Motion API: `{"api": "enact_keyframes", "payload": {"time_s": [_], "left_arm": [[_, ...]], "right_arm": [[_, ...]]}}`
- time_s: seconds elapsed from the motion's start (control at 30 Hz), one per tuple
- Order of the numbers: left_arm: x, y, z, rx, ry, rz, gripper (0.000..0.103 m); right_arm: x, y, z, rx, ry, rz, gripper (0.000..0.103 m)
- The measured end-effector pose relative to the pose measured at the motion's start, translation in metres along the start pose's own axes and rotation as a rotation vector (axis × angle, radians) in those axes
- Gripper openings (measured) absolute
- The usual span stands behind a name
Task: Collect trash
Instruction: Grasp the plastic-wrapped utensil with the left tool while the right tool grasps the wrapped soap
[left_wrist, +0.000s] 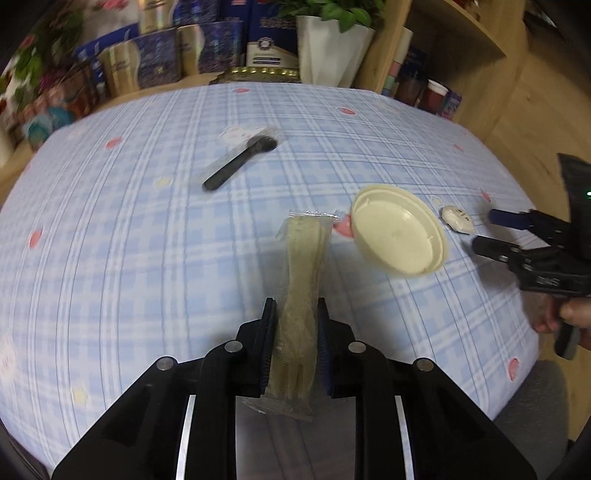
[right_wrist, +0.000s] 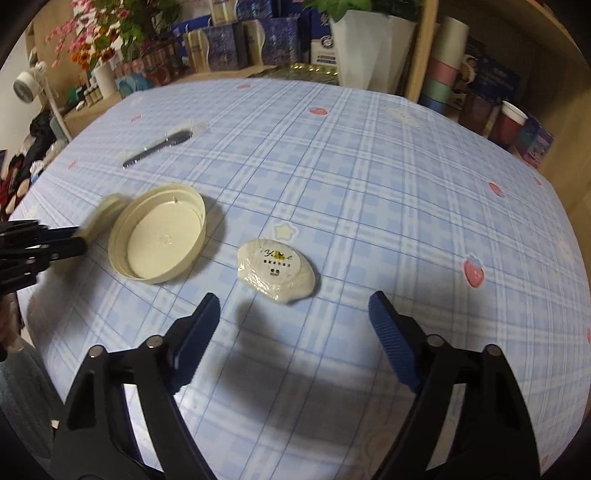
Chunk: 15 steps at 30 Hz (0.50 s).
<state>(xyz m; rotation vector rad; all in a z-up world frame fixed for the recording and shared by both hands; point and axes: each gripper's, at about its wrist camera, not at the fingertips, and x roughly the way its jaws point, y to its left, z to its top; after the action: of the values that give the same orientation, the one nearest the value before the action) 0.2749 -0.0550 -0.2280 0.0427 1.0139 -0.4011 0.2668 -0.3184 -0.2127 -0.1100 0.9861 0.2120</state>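
Note:
A clear packet with a beige fork lies lengthwise between the blue pads of my left gripper, which press on its sides. A cream round lid lies upside down to its right. Beyond the lid sits a small wrapped white soap. My right gripper hovers just short of the soap, jaws wide apart with nothing between them. A black spoon in a clear wrapper lies further back on the table.
The table carries a blue plaid cloth with strawberry prints. Blue and gold boxes, a white plant pot and a wooden shelf with cups line the far edge. A hand holds the right gripper.

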Motion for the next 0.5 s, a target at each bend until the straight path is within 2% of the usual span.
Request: {"api": "enact_keyframes", "payload": {"time_s": [0.13, 0.27, 0.5], "left_arm": [[-0.012, 0.007, -0.016, -0.046, -0.006, -0.016, 0.021], [-0.018, 0.011, -0.025, -0.072, -0.008, -0.028, 0.021], [-0.021, 0.011, -0.029, -0.092, -0.026, -0.025, 0.021]], "right_arm": [[0.013, 0.001, 0.006, -0.021, 0.034, 0.012, 0.07], [0.02, -0.002, 0.015, -0.012, 0.037, 0.032, 0.067], [0.023, 0.006, 0.021, -0.049, 0.022, 0.068, 0.053]]}}
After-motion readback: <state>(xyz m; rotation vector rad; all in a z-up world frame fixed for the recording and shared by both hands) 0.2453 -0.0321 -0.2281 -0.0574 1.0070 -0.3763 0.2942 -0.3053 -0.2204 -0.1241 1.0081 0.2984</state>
